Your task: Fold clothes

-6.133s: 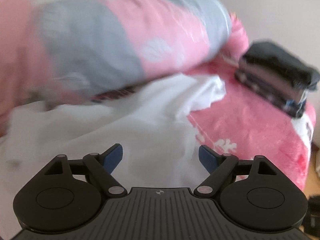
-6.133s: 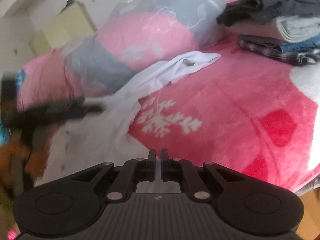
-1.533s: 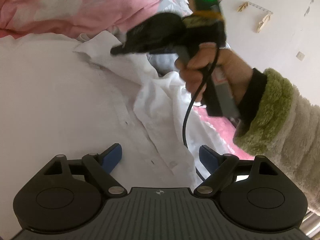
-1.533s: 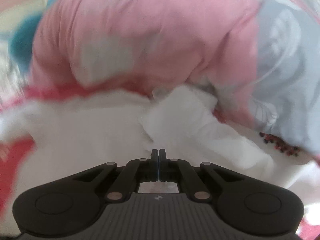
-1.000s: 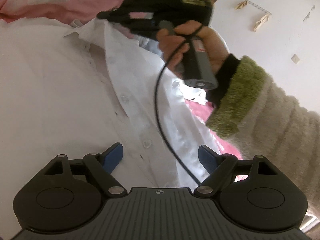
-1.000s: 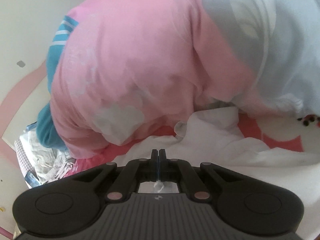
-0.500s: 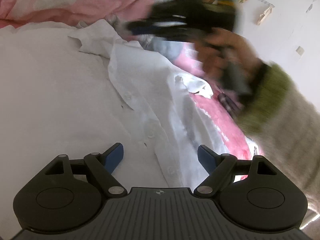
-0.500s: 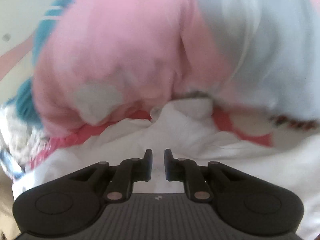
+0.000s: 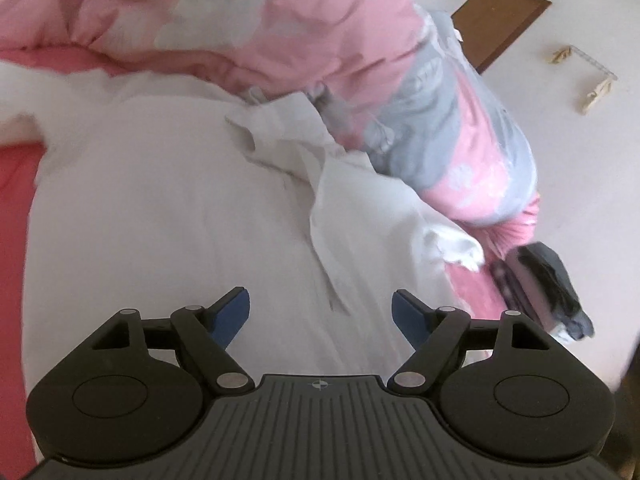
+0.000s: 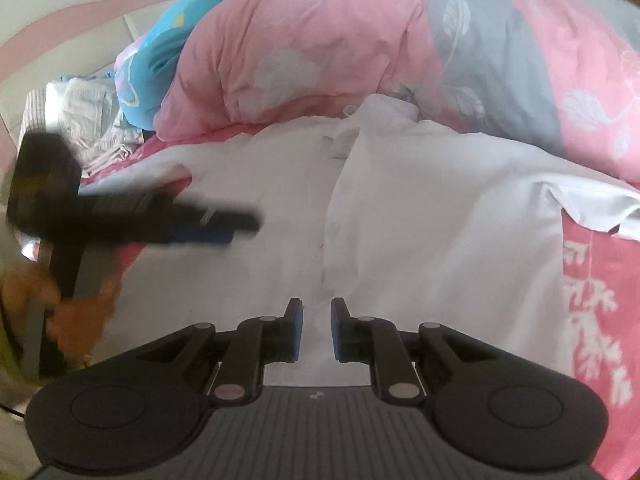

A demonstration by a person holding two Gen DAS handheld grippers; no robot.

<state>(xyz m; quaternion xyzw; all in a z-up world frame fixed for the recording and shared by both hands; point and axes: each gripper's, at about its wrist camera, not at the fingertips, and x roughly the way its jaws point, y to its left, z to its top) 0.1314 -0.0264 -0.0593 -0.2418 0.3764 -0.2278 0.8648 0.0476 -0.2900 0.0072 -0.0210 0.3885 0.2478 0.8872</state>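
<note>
A: Start with the left wrist view. Where is the garment?

B: The white shirt lies spread over the pink blanket on the bed, collar end toward the rolled pink-and-grey duvet. One front panel is folded over along the button line, and a crumpled sleeve end trails off to the right edge of the shirt.

A: And the left tool?

B: Spread wide above the shirt's lower part, blue pads well apart, easing inward a little. There is only cloth beneath it, and it pinches nothing. Far right, near the bed's edge, sits a stack of folded dark clothes.

A: Now the right wrist view.

B: The shirt fills the middle, button placket running up from the right tool to the collar, which touches the duvet. The right sleeve lies out over the blanket's white pattern.

A: The right tool's state?

B: Its jaws stand slightly parted, with a narrow gap. It hangs just over the placket and grips nothing.

A: Anything else there?

B: The left tool, blurred, reaches in from the left over the shirt, held by a hand. Behind it, a blue patterned cloth and some pale crumpled laundry lie beside the duvet.
</note>
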